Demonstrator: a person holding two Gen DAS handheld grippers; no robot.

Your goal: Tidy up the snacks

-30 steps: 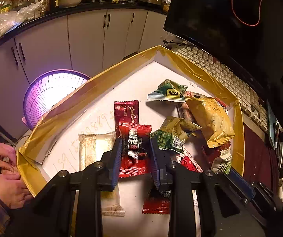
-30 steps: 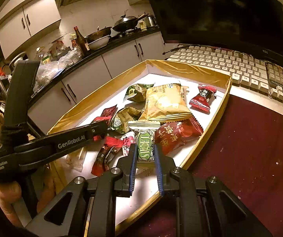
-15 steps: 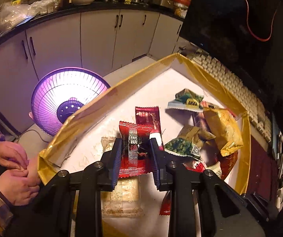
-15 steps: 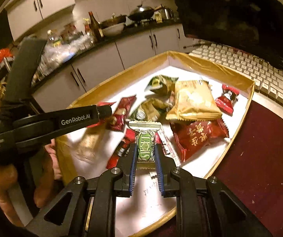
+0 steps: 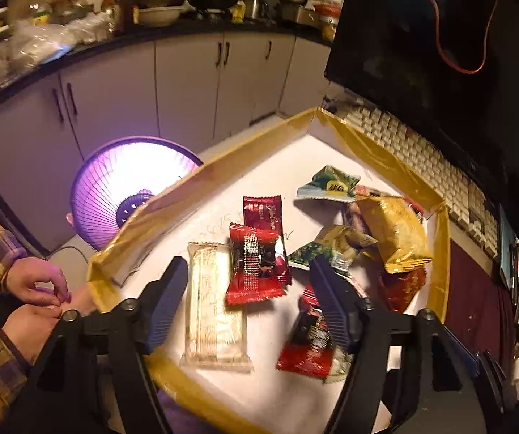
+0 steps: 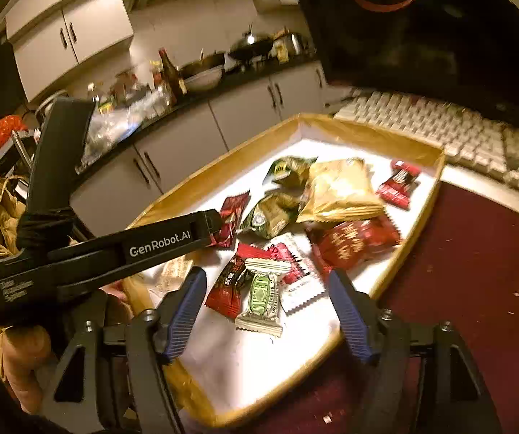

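Right wrist: green packet [image 6: 261, 294] loose between gripper [image 6: 264, 291] fingers, seemingly untouched.

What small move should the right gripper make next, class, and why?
Probably draw the right gripper back and up, clear of the tray. Its jaws have just been opening and now stand wide apart, no pad touching the green-and-white candy packet, which lies flat on the tray floor between them. Backing away first should avoid nudging it before picking another snack.
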